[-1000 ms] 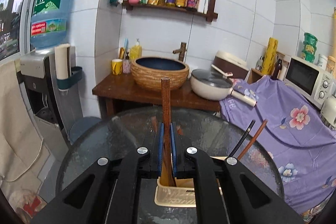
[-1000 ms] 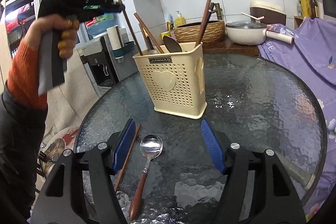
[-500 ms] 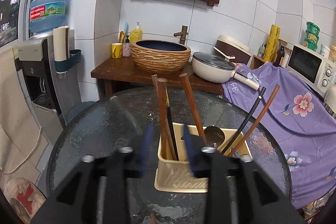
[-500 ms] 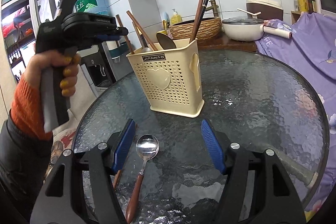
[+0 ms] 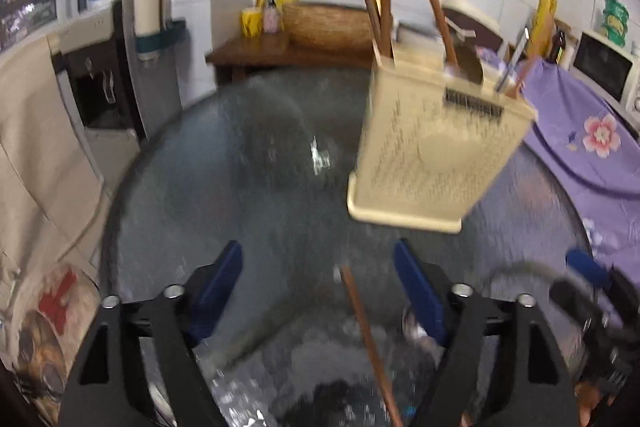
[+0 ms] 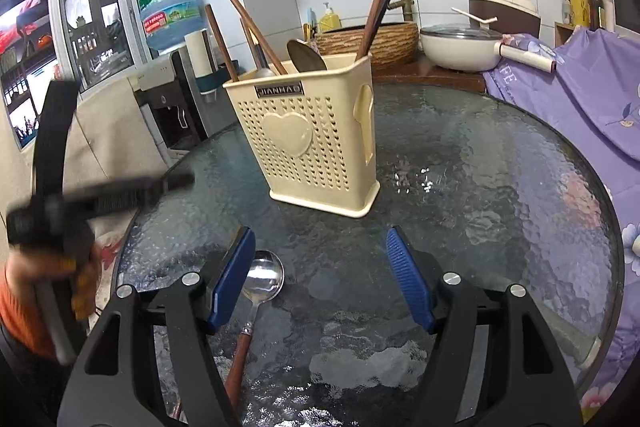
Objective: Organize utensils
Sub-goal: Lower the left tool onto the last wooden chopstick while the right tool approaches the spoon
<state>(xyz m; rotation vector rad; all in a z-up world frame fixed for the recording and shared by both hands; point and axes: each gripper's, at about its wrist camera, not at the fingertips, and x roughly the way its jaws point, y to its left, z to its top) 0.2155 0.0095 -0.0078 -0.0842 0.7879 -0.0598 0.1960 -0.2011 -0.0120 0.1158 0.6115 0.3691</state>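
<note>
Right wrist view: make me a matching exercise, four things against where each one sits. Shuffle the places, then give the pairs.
Things
1. metal spoon
2. utensil basket
3. white pan
4. water bottle

Places
A. on the wooden counter behind the glass table
B. lying flat on the glass beside the right gripper
C. on top of the dispenser by the window
D. upright mid-table, holding chopsticks

Pairs: 1-B, 2-D, 3-A, 4-C
</note>
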